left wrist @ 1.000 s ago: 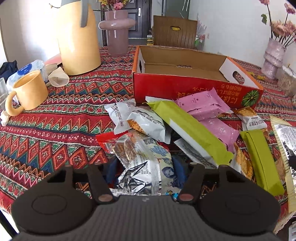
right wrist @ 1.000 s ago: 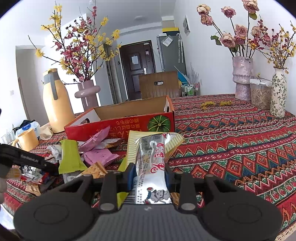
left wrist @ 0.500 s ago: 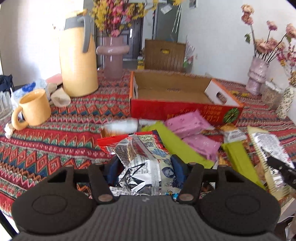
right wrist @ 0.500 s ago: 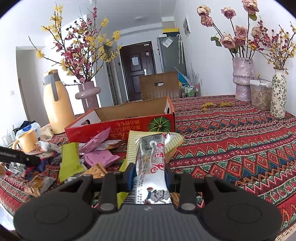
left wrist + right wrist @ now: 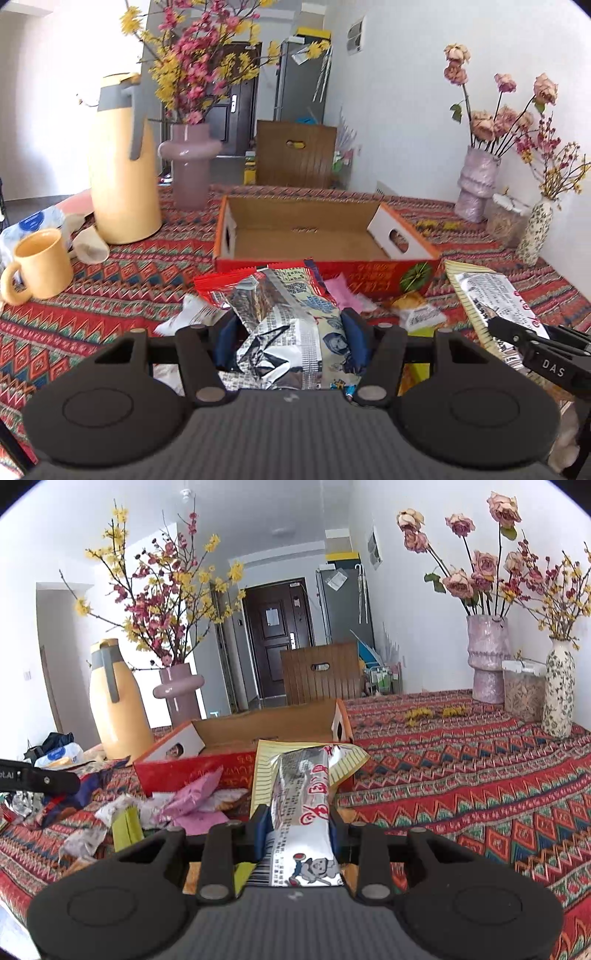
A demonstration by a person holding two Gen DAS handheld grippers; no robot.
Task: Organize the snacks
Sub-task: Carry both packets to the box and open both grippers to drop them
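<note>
Left gripper point(image 5: 286, 334): clamped on crinkled foil snack packet point(image 5: 280, 325), raised before red cardboard box point(image 5: 317, 236). Right gripper point(image 5: 295, 825): clamped on silver-yellow wrapper point(image 5: 301, 794). Handling: clear box's near wall, lower, release inside.

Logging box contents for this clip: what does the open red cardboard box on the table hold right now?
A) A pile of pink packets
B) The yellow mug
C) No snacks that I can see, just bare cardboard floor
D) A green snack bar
C: in the left wrist view the red cardboard box shows only bare brown floor; the loose snacks lie on the tablecloth in front of it.
</note>
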